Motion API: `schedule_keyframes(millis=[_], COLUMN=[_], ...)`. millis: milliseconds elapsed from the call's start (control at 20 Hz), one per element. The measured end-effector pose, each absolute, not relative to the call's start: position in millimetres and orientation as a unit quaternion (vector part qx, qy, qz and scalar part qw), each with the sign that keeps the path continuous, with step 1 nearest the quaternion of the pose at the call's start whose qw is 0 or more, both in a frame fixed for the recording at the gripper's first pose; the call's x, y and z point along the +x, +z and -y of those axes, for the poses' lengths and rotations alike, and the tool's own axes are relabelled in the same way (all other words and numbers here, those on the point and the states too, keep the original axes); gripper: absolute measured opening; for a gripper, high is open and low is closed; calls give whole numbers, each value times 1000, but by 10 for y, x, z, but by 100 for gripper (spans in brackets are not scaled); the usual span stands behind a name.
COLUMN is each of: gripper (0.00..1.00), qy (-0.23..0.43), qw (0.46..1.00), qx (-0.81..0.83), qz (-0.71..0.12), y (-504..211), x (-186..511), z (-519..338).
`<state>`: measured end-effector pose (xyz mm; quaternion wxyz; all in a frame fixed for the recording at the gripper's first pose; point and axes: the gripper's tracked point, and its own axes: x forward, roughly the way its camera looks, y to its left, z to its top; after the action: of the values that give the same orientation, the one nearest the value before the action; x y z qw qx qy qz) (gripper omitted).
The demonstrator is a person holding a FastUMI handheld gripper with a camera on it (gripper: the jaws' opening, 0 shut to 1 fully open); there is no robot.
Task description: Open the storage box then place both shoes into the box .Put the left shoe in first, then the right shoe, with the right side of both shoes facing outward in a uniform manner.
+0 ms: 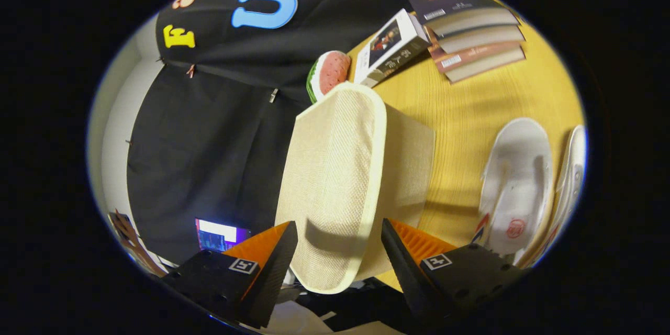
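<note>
**Lid could slip free**

Your gripper (339,241) stands wide open, the storage box (413,167) lid (330,178) between the fingers but ungripped. Close off-centre and it may drop back. Both shoes (515,193) wait right of the box on the table (471,110).

A stack of books (473,31) lies on the yellow wood-grain worktop (502,99), spines and page edges fanned slightly. Just beside the stack, a single book (390,48) lies at an angle, its cover showing a portrait. A toy watermelon slice (330,73) stands near that book, against the black cloth wall (209,131). A lit screen (220,234) glows low beside the cloth.
</note>
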<state>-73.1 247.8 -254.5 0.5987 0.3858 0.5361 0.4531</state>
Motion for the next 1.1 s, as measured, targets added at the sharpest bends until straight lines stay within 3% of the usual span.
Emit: schedule_keyframes(millis=[100,250,350,700,1100], gripper=[96,43,8,5,5], qy=[449,443,433,475,529], qw=[572,562,596,616,630], qx=[409,441,425,422,377], qz=[-552,-542,-526,-465,-426], y=[-2537,-2414,-2401,-1354,-471], x=[-807,-736,-641,-769,-955], z=[-2536,-2547,-2527,-2542,-3414])
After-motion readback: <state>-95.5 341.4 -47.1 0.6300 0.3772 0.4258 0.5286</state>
